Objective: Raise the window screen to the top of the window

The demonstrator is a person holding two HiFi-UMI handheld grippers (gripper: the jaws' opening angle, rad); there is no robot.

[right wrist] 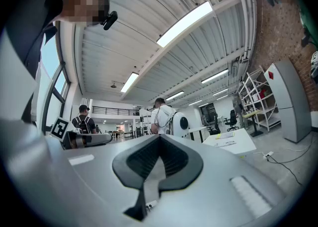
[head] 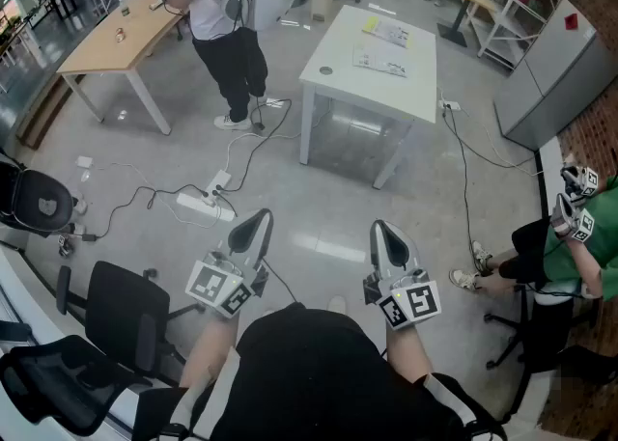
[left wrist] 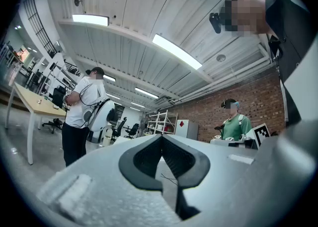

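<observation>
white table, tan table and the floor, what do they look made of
White table: smooth matte white top and legs, probably laminate board on painted metal. Tan table: pale wood-coloured top, wood or veneer, on white legs. Floor: grey and glossy with light reflections, likely sealed concrete or resin.

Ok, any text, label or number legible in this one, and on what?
None can be read.
Papers on the white table: print too small.
Red diamond sign on the grey cabinet: no lettering made out.
Marker cubes on the left gripper and right gripper: square patterns only.
</observation>
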